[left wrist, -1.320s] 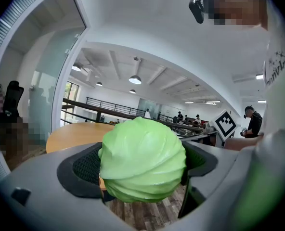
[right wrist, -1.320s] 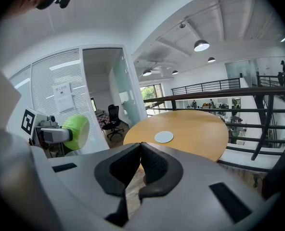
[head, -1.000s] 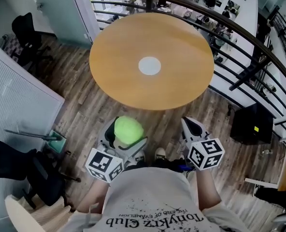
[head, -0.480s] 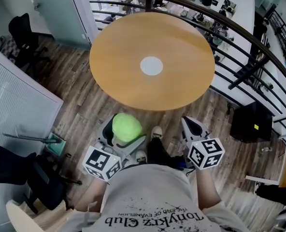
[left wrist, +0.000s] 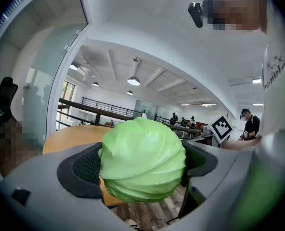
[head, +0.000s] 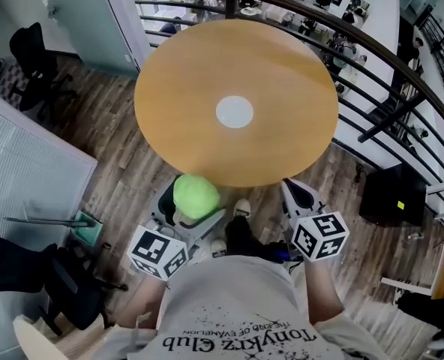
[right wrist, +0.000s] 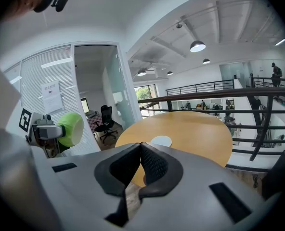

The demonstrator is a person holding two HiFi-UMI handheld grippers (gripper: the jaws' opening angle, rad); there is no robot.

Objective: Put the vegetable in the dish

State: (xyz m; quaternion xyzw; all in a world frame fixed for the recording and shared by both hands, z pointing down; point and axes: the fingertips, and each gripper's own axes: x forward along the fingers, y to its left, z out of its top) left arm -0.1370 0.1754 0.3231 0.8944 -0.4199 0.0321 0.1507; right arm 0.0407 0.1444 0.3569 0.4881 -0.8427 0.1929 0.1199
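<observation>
A round green cabbage (head: 196, 196) (left wrist: 142, 160) sits clamped between the jaws of my left gripper (head: 193, 205) (left wrist: 143, 165), held near my body just short of the table's near edge. The small white dish (head: 234, 112) (right wrist: 161, 141) lies flat at the centre of the round wooden table (head: 177, 73) (right wrist: 200, 129). My right gripper (head: 298, 198) (right wrist: 141, 163) is shut with its pads touching and nothing between them, level with the left one, in front of the table edge. The cabbage (right wrist: 71, 128) also shows at the left of the right gripper view.
A black railing (head: 372, 58) curves round the table's far and right sides. Glass partition walls (head: 34, 163) stand to the left, with black office chairs (head: 31, 47) behind and beside them. A black box (head: 391, 193) stands on the wooden floor at right.
I have stepped closer to the table; its near edge now lies just ahead of both grippers. The cabbage stays held in the left gripper, and the right gripper stays shut.
</observation>
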